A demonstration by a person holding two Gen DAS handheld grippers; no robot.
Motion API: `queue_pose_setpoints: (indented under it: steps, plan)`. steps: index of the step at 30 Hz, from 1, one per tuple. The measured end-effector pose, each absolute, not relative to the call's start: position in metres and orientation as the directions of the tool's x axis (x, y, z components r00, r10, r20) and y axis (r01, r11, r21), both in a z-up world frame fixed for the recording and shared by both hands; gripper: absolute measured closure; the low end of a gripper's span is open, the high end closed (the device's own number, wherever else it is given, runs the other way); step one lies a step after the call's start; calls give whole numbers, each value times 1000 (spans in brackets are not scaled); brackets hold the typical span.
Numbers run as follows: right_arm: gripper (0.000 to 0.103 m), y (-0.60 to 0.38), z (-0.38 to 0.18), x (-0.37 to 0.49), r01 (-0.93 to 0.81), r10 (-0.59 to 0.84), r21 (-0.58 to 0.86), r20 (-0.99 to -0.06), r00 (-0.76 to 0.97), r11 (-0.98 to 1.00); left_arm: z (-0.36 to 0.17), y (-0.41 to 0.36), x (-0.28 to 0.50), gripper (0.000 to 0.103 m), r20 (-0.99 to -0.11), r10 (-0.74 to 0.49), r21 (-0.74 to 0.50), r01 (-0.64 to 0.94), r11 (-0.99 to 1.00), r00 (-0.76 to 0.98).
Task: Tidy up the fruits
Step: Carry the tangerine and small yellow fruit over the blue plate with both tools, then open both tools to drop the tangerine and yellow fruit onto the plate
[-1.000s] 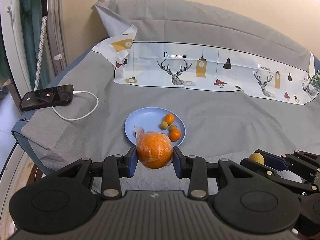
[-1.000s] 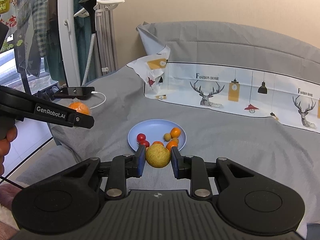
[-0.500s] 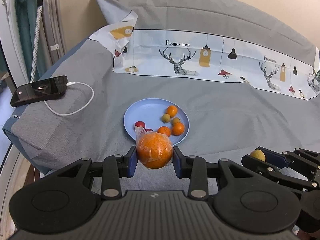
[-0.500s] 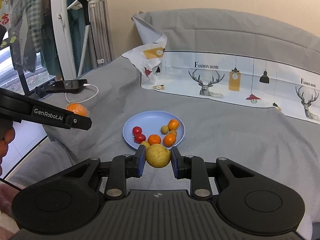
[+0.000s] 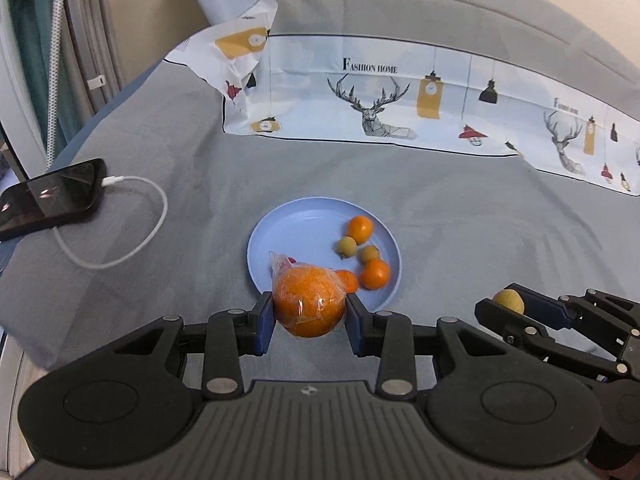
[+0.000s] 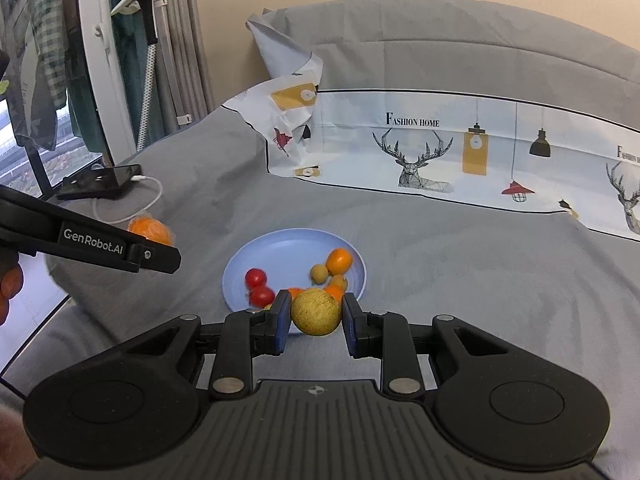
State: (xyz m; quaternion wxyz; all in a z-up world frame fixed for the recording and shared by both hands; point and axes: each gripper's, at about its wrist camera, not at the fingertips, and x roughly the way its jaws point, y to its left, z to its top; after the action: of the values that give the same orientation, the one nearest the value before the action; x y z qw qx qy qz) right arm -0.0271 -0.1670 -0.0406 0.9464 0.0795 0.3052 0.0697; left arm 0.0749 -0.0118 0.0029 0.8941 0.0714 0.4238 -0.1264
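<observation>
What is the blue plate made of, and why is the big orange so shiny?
The plate looks like smooth matte plastic: even pale blue, soft glare, though glazed ceramic is possible. The orange is shiny because it seems wrapped in thin clear plastic film: you can see wrinkles, bright glints and a twisted tail of film on top.

- A bed covered with a grey sheet point(image 5: 460, 216) fills both views.
- A round blue plate point(image 5: 296, 224) lies on the sheet just past the fingertips, holding small fruits.
- A black phone point(image 5: 48, 196) lies far left of the fingers, near the bed's edge.
- Its white charging cable point(image 5: 158, 216) loops between phone and plate.
- A white printed cloth with deer and lamps point(image 5: 400, 108) stretches across well beyond the plate.
</observation>
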Motion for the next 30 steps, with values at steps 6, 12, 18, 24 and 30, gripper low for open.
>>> queue_pose_setpoints:
  steps: [6, 12, 18, 24, 30]
  plan:
    - [75, -165, -64, 24, -86, 189, 195, -602, 776, 977, -23, -21, 129, 62, -813, -147, 21, 280, 960, 563]
    - [75, -163, -94, 75, -90, 202, 203, -643, 738, 975, -52, -33, 175, 62, -840, -113, 46, 277, 960, 530]
    - [75, -157, -122, 121, -108, 204, 183, -667, 716, 977, -77, -40, 211, 62, -855, -85, 64, 265, 962, 512]
    - [37, -153, -135, 146, -147, 230, 179, -679, 697, 973, -78, -41, 218, 1, -824, -70, 96, 260, 961, 563]
    - [15, -158, -130, 128, -95, 171, 146, -704, 690, 985, -65, -38, 198, 0, -819, -75, 93, 260, 961, 569]
